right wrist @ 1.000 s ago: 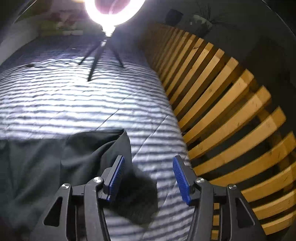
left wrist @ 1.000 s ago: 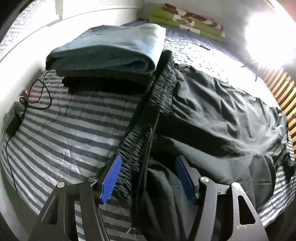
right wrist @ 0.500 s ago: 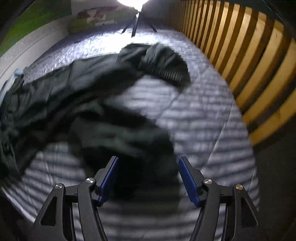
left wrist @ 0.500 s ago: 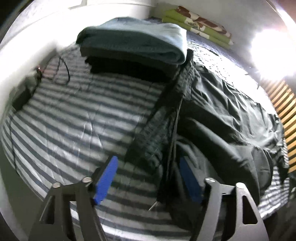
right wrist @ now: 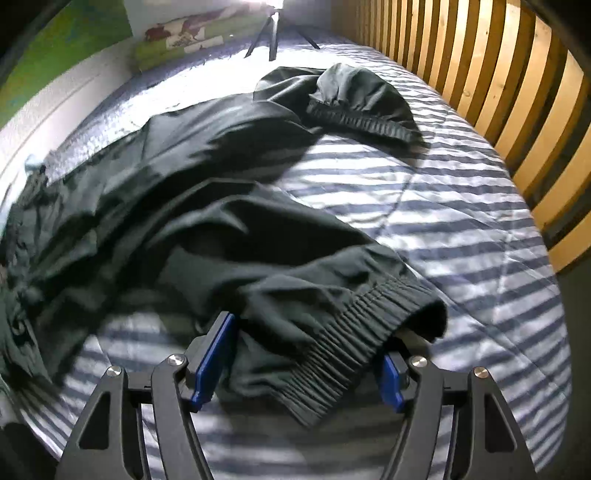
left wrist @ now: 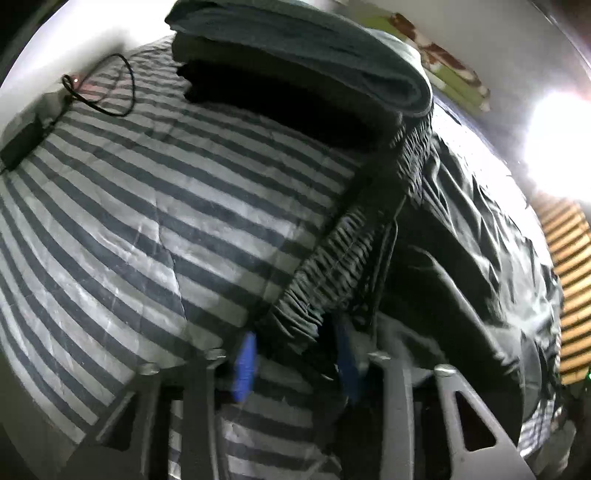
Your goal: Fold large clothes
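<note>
Black trousers [left wrist: 461, 258] lie spread on a striped bedspread [left wrist: 129, 221]. The gathered waistband [left wrist: 332, 280] runs down to my left gripper [left wrist: 295, 369], and its end sits between the blue pads, which stand partly closed with a gap left. In the right wrist view the trousers [right wrist: 184, 184] stretch away to the left. One elastic leg cuff [right wrist: 354, 332] lies between the fingers of my right gripper [right wrist: 301, 373], which is wide open, and drapes over the right finger. The other cuff [right wrist: 362, 118] rests farther back.
A stack of folded clothes [left wrist: 295, 48] sits behind the waistband. A black cable [left wrist: 99, 96] and charger [left wrist: 22, 144] lie at the bed's left edge. A wooden slatted frame [right wrist: 480, 74] borders the right side. A lamp tripod [right wrist: 273, 33] and folded green bedding [right wrist: 173, 40] are at the back.
My left gripper dropped low onto the waistband's end and its pads narrowed. My right gripper swung from the slats to the near leg cuff, which now lies between its fingers.
</note>
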Demonstrator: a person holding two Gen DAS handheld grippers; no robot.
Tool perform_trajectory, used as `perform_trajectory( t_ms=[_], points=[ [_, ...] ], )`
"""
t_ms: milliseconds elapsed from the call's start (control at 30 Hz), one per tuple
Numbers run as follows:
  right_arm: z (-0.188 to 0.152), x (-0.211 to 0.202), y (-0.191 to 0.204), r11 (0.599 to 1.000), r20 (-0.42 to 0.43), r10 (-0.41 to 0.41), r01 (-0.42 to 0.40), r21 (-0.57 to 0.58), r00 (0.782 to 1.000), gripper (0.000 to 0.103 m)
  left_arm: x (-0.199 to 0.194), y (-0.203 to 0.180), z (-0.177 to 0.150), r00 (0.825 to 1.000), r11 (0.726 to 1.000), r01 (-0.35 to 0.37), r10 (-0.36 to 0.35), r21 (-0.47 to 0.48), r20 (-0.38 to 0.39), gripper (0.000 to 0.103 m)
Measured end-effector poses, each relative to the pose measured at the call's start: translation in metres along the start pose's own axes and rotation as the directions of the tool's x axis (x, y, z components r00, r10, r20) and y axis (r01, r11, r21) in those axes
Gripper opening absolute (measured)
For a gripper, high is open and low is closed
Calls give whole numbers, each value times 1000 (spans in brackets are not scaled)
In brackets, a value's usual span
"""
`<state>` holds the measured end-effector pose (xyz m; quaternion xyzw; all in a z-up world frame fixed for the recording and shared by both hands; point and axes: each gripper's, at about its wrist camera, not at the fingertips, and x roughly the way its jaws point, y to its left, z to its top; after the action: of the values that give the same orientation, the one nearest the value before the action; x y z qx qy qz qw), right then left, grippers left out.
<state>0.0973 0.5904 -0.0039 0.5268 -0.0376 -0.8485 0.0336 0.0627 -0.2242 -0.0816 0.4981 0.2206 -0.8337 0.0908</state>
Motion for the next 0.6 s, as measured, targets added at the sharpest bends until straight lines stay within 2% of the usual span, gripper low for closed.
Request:
perform_trajectory(
  t_ms=[33,67,100,167,233,333,467,600],
  points=[
    [2,1,1,1000,-5,8,-8,3,1000,39,-5,-1,1,1000,1000,-3,3,-2,12,27],
    [4,0,3,1000,-21,6,-6,-4,1000,14,-13,1,2,1000,1000,1,-1,-9,30,23],
    [5,-4,4,1000,-24,9,-9,-10,1000,8,-20,3,3,999,1000,7,-7,-16,43,21],
    [4,-22,6,999,6,7,-6,-38,1000,8,-39,9,6,997,999,19,-17,-36,74,19],
    [2,-52,6,997,60,-24,28,-73,998,7,-62,17,9,993,998,29,-22,-57,113,17],
    [-2,-105,0,996,128,-20,31,-84,992,7,-89,22,16,988,998,23,-14,-59,156,14],
    [-3,-179,-16,996,232,-24,44,-81,972,7,-113,31,24,982,998,15,-4,-57,189,14],
    [7,-246,-56,994,329,-108,110,13,938,7,-120,38,24,982,997,-14,27,-69,185,13]
  ],
)
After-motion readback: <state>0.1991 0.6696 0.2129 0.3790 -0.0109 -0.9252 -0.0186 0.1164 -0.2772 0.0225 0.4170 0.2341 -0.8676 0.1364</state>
